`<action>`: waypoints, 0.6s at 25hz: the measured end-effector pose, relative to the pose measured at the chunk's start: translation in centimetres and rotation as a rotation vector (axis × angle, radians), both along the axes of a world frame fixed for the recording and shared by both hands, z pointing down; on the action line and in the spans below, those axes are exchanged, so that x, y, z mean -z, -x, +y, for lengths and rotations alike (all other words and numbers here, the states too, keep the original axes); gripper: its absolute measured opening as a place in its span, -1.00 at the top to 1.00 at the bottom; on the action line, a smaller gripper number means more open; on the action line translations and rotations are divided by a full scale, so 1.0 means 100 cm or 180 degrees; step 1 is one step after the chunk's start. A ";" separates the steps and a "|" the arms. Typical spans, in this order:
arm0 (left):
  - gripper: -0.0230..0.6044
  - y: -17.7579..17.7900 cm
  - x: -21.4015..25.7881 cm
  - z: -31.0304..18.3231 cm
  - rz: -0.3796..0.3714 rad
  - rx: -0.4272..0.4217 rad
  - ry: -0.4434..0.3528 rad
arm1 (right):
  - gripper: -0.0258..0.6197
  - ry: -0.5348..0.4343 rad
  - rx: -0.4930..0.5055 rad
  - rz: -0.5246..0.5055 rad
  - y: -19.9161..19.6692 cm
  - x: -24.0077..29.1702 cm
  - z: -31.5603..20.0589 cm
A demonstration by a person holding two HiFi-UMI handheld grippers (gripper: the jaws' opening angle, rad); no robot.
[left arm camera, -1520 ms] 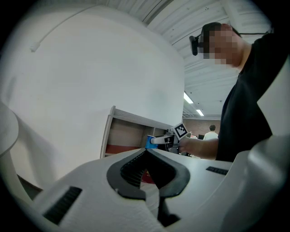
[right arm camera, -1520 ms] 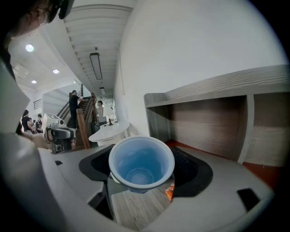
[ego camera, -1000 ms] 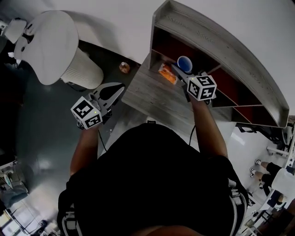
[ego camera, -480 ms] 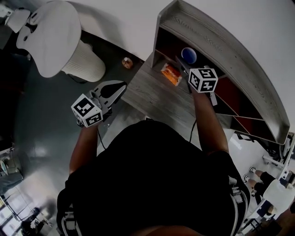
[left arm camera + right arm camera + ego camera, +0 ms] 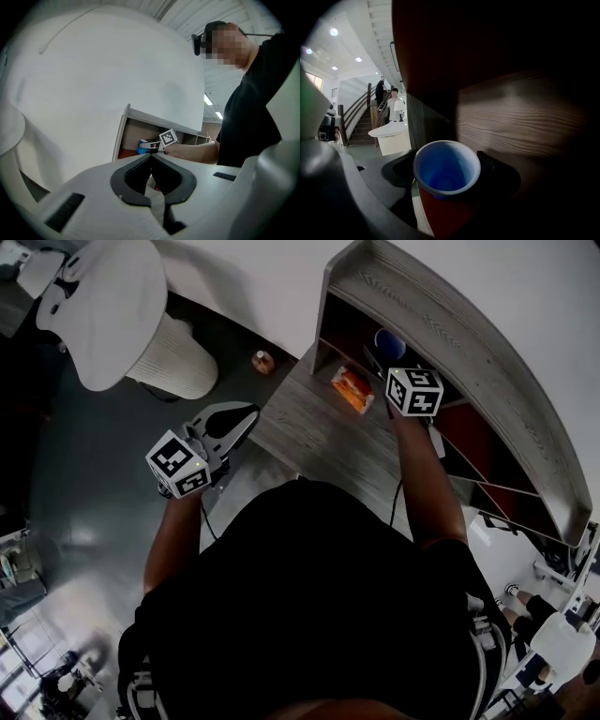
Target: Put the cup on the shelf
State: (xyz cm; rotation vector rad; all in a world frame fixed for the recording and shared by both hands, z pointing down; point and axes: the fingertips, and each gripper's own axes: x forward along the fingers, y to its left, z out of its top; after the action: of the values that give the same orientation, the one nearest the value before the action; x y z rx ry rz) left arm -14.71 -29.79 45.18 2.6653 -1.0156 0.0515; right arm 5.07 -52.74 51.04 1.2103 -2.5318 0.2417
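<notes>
Now, cup [image 5: 446, 171] stands upright at lower middle of the right gripper view, inside a dark compartment of the shelf [image 5: 441, 334], upper centre of the head view. It looks light, thin-walled and smooth, and would likely dent under a hard squeeze. Best hold is the side wall, below the rim. Right gripper [image 5: 379, 362]: jaws parted a cup's breadth, clamped on that wall. Cannot tell if the base rests on the board. Left gripper [image 5: 151, 160]: jaws pressed together, empty, well apart from the shelf.
</notes>
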 end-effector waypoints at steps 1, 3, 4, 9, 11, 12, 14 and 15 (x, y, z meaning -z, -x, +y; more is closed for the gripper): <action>0.87 -0.001 -0.001 0.000 0.0011 -0.0006 0.0014 | -0.27 0.0003 -0.0009 0.0019 -0.001 -0.002 -0.002; 0.87 -0.003 -0.002 0.000 0.0020 -0.0025 0.0048 | -0.27 0.0005 -0.0015 0.0026 -0.002 -0.005 -0.004; 0.87 -0.004 -0.004 0.000 0.0012 -0.0039 0.0057 | -0.27 0.0002 -0.0006 0.0020 -0.001 -0.006 -0.005; 0.87 -0.009 -0.005 -0.001 0.0026 -0.0044 0.0084 | -0.27 0.0034 0.0004 0.0066 -0.001 -0.015 -0.005; 0.87 -0.013 -0.005 -0.001 0.0041 -0.0063 0.0073 | -0.27 0.0057 -0.0012 0.0047 -0.003 -0.018 -0.005; 0.87 -0.015 -0.005 -0.002 0.0043 -0.0077 0.0063 | -0.27 0.0059 -0.0020 0.0033 -0.004 -0.018 -0.006; 0.87 -0.018 -0.007 -0.002 0.0044 -0.0107 0.0053 | -0.27 0.0040 -0.0030 0.0044 -0.004 -0.017 -0.006; 0.87 -0.020 -0.007 -0.003 0.0046 -0.0112 0.0056 | -0.27 0.0029 -0.0026 0.0053 -0.004 -0.017 -0.006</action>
State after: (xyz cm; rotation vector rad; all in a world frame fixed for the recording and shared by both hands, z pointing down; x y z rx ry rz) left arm -12.75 -30.05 45.87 2.6637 -0.9597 0.0482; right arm 5.46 -53.34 52.70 1.2144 -2.5095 0.2438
